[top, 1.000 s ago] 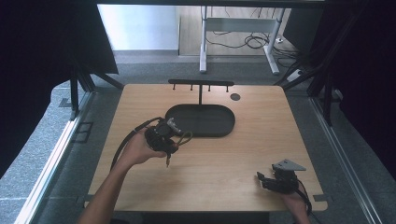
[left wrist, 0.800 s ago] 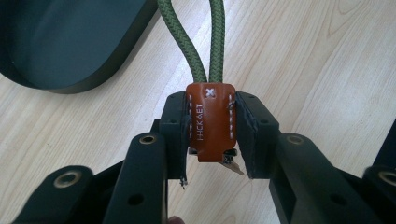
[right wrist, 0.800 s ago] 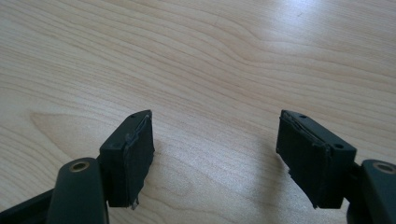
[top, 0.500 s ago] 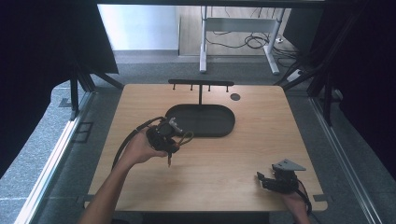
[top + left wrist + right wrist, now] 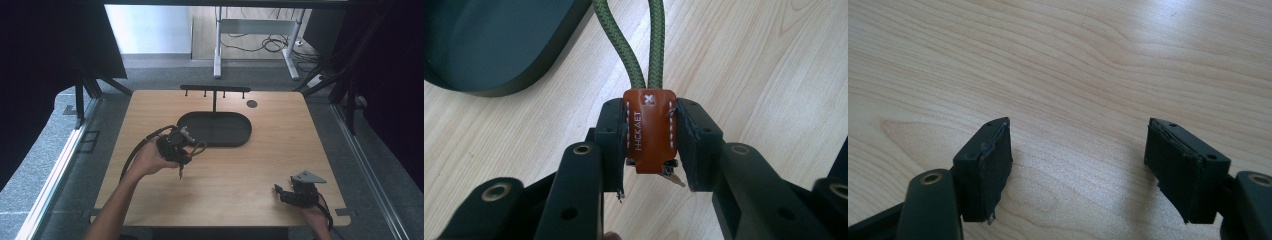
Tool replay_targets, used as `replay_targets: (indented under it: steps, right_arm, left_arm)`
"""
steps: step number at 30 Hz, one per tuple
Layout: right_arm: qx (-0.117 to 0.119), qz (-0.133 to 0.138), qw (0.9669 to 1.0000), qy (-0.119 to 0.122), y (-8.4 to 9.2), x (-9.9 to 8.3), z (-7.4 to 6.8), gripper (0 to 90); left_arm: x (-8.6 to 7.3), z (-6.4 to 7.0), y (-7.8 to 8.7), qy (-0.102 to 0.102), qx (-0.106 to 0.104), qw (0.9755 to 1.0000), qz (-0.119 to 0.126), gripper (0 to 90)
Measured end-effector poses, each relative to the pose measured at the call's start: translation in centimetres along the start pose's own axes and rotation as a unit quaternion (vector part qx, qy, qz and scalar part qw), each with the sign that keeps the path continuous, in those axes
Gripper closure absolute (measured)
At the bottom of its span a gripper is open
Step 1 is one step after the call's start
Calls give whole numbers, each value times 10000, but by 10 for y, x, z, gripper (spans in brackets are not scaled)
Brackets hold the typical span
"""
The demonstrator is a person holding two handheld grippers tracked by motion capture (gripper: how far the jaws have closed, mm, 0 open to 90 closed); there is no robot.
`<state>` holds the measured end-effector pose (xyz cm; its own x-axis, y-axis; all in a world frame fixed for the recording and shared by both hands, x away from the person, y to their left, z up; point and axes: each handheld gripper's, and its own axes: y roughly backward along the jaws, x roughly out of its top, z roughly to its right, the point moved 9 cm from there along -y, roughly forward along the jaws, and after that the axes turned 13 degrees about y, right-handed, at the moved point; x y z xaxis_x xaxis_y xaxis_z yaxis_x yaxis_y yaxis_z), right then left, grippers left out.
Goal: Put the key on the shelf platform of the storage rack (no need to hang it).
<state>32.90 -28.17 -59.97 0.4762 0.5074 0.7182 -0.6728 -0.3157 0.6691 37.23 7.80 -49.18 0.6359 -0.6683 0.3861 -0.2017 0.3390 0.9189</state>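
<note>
Wooden and pale, the surface (image 5: 260, 170) in the high view carries a dark oval tray (image 5: 235, 142) near its far edge, with a hook rack (image 5: 215, 90) standing behind it. The left gripper (image 5: 181, 150) sits off the tray's near-left rim, holding a keyring (image 5: 197, 148) with a key dangling below; the right gripper (image 5: 287, 194) rests by the near-right corner. In the left gripper view, the fingers (image 5: 611, 140) pinch the brown leather tab (image 5: 649, 130), its green cord loop (image 5: 644, 45) reaching toward the tray's rim (image 5: 519, 87). In the right gripper view, the fingers (image 5: 988, 165) stand spread over bare wood. The keyring seems to be mid-carry; next would likely come lifting the loop to a rack hook, which calls for aiming it squarely.
</note>
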Motion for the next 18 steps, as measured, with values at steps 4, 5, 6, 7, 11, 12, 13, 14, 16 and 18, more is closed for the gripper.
replay_targets:
  steps: [4,5,6,7,11,12,13,14,16,18]
  right_arm:
    - [19,7,10000,-51,0,0,0,269]
    - [19,7,10000,-51,0,0,0,269]
    - [18,8,10000,-52,0,0,0,268]
    - [16,7,10000,-52,0,0,0,268]
    - [1,12,10000,-43,-1,1,0,269]
    - [11,9,10000,-39,-2,1,-1,269]
    - [11,9,10000,-39,-2,1,-1,269]
    - [5,16,10000,-36,-2,2,-2,269]
    - [11,10,10000,-37,-2,2,-2,269]
    - [29,7,10000,-62,-3,2,-2,267]
  left_arm:
    - [0,1,0,-20,-7,10000,-8,666]
    - [0,1,0,-7,-7,10000,-5,666]
    - [0,1,0,-10,-12,10000,-2,666]
    - [0,1,-1,-9,-18,10000,-4,666]
    - [-2,0,-3,-8,-34,10000,-30,666]
    - [-3,0,-4,15,-41,10000,-31,666]
    - [-3,0,-5,0,-46,10000,-39,666]
    - [-4,-1,-6,-7,-54,10000,-54,665]
    - [-6,-1,-9,13,-77,10000,-56,665]
    - [-8,-2,-11,21,-97,9999,-70,665]
